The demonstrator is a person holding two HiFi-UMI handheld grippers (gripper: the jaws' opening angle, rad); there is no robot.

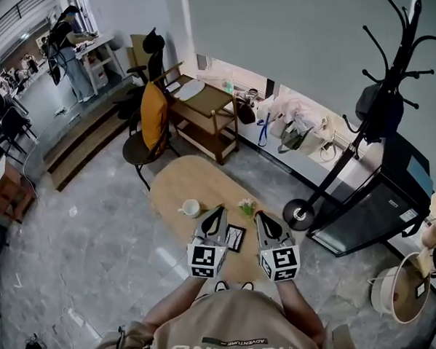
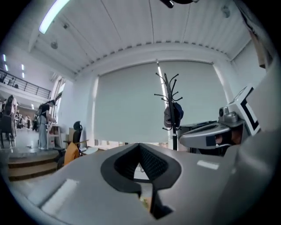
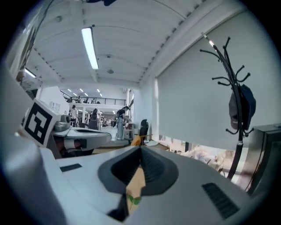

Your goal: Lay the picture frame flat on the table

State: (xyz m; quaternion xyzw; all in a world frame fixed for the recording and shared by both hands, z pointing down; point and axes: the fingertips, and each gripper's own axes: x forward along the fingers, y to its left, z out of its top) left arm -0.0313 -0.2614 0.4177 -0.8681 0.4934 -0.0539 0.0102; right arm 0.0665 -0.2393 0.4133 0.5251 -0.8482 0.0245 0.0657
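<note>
The small black-edged picture frame (image 1: 235,237) is on the oval wooden table (image 1: 176,183), between my two grippers; whether it lies flat or leans I cannot tell. My left gripper (image 1: 220,209) points away from me just left of the frame, its jaws shut with nothing between them. My right gripper (image 1: 259,215) is just right of the frame, also shut and empty. In the left gripper view the jaws (image 2: 139,146) meet in a closed point above the table. The right gripper view shows closed jaws (image 3: 141,150) too. Neither gripper view shows the frame.
A white cup (image 1: 190,208) and a small potted plant (image 1: 247,205) stand on the table beyond the grippers. Behind are a chair with an orange cushion (image 1: 152,121), a wooden side table (image 1: 204,109), a black coat stand (image 1: 362,137) and a dark cabinet (image 1: 376,205).
</note>
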